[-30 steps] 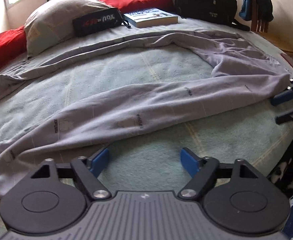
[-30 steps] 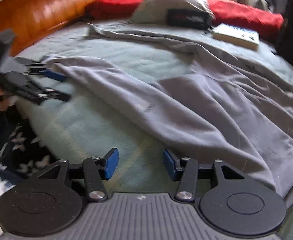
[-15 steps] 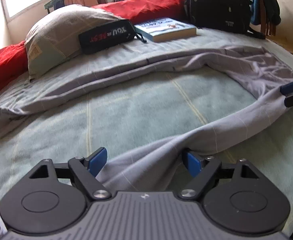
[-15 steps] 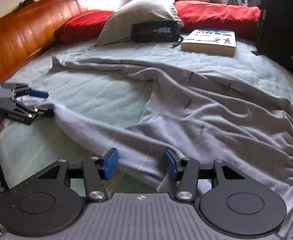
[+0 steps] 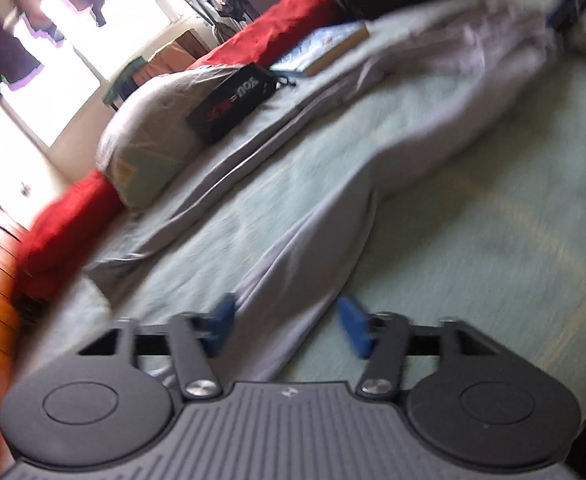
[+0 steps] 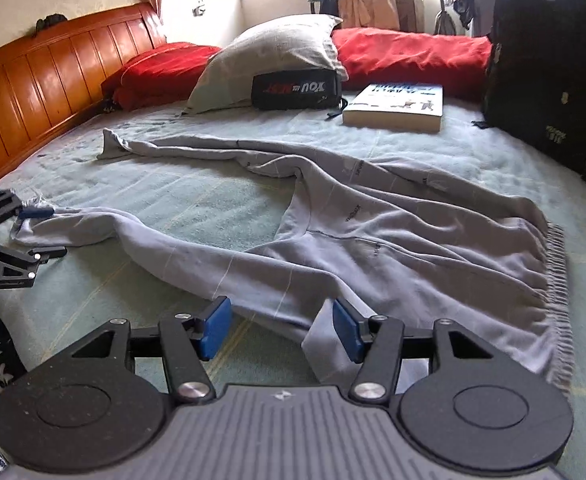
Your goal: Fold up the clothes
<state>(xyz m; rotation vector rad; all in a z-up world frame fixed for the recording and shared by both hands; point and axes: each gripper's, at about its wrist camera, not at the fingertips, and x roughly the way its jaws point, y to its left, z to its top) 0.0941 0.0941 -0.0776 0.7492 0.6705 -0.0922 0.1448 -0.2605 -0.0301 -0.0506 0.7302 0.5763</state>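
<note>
Grey cotton trousers [image 6: 393, 240] lie spread across the pale green bedspread [image 6: 197, 184], one leg running toward the upper left of the right wrist view and the other toward the left edge. There the left gripper [image 6: 41, 232] has that leg's cuff between its fingers. In its own blurred view the left gripper [image 5: 285, 320] has just been closing, with a band of grey cloth between the jaws; the pads do not yet visibly press it. The right gripper [image 6: 281, 322] has its jaws apart and has been opening; the waist edge lies between them, a fold brushing the right pad.

Judged from this, a lift begun before either gripper bites would let the cloth slide out. The pad could also snag the bedspread beneath, dragging both together.
</note>
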